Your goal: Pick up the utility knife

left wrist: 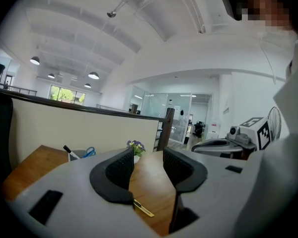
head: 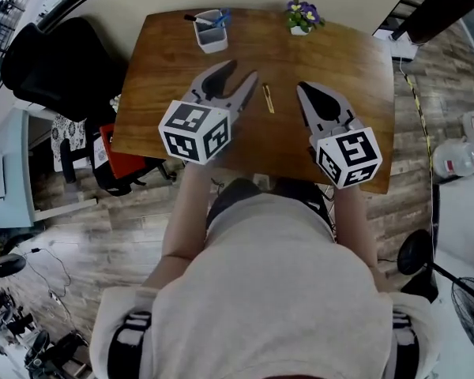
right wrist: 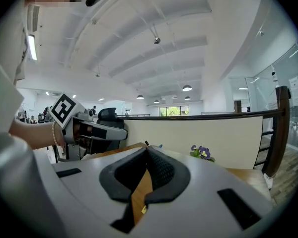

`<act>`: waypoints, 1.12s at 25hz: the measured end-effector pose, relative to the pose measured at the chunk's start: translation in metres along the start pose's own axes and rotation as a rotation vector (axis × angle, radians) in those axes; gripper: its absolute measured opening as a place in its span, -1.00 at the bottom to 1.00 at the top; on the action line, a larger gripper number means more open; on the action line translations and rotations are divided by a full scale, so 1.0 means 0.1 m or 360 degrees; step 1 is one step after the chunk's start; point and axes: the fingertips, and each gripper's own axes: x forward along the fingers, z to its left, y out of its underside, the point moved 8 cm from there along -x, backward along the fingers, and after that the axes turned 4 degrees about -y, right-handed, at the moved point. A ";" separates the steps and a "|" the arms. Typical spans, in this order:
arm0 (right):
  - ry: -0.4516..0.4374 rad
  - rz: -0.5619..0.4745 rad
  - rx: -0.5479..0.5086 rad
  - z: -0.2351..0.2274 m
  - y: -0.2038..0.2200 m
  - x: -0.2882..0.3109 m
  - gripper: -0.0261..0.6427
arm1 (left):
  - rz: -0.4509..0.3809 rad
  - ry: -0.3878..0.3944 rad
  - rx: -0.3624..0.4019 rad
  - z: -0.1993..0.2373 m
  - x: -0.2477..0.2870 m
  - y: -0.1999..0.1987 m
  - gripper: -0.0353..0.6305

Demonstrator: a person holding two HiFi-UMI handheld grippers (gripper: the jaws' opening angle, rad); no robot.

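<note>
On the counter (head: 355, 69), the utility knife (head: 267, 99) is lying end-on just right of your released left gripper (head: 244, 69); your right gripper (head: 301, 87) is clenching nothing

Utility knife (left wrist: 144, 209) with one end hidden behind the left jaw of the left gripper (left wrist: 148, 152), potted flowers (left wrist: 135, 146) half behind the same jaw, base of the pen holder (left wrist: 79, 154) covered by that gripper's body, middle of the near edge of the table (head: 166, 61) under the person's torso
</note>
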 end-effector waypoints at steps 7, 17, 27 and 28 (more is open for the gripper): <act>0.0010 0.0134 -0.0004 -0.05 0.23 0.06 -0.89 | 0.0077 0.0011 -0.0098 0.03 0.08 0.26 -0.34; -0.0012 0.0267 0.0029 -0.39 0.36 0.05 -0.89 | 0.0289 0.0012 -0.0173 -0.11 0.35 0.58 -0.35; -0.0101 0.0319 0.0064 -0.60 0.48 0.12 -0.89 | 0.0369 -0.0162 -0.0204 0.02 0.50 0.72 -0.34; -0.0106 0.0323 0.0072 -0.62 0.51 0.13 -0.89 | 0.0382 -0.0179 -0.0203 0.03 0.51 0.75 -0.34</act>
